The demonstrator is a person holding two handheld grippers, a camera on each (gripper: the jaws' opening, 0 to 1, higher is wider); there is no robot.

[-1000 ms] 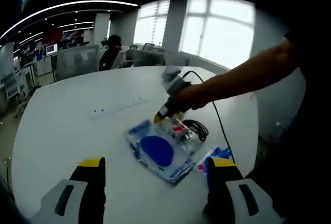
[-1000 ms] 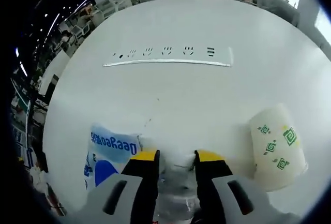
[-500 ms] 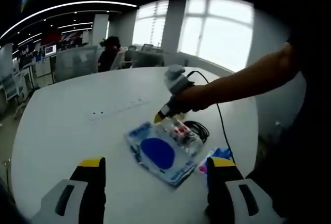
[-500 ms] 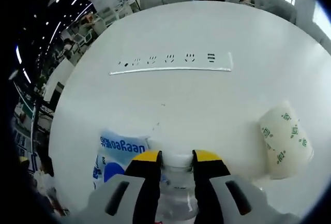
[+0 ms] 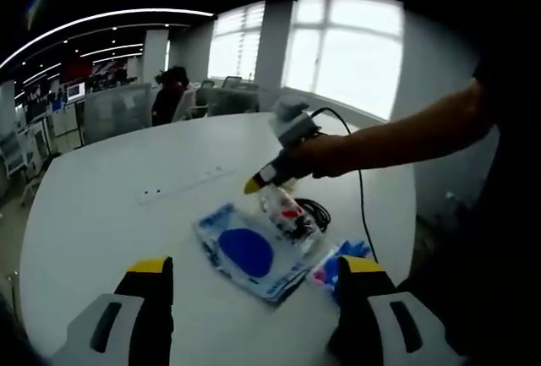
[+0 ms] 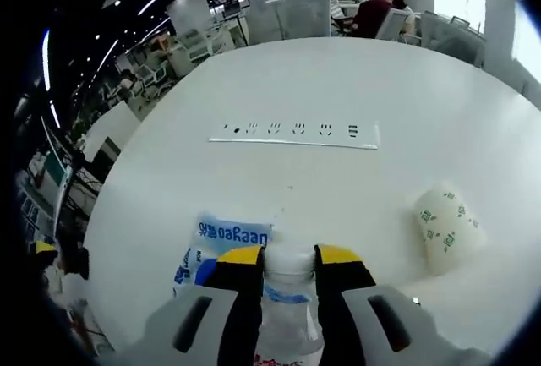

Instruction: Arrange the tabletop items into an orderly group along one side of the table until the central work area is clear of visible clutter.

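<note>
Pinching the neck of a clear plastic bottle (image 6: pixel 287 315) just under its white cap, the right gripper (image 6: pixel 287 258) has its yellow-tipped jaws pressed against both sides of it. In the left gripper view that same bottle (image 5: pixel 283 207) hangs from the right gripper (image 5: pixel 264 182) above the table (image 5: pixel 110 214), with the person's hand (image 5: pixel 325 153) and forearm reaching in from the right.

Below the bottle lies a flat blue and white packet (image 5: pixel 249 252), seen in the right gripper view as well (image 6: pixel 224 239). A coil of black cable (image 5: pixel 319 212) sits just beside the packet, and something blue and pink (image 5: pixel 338 263), too blurred to name, lies near the table's edge.

A white paper cup with green marks (image 6: pixel 445 229) lies on its side, well apart from the packet. A white power strip (image 6: pixel 296 135) lies flat further across the table.

The left gripper (image 5: pixel 254 280) hovers with its jaws spread wide and nothing between them.
</note>
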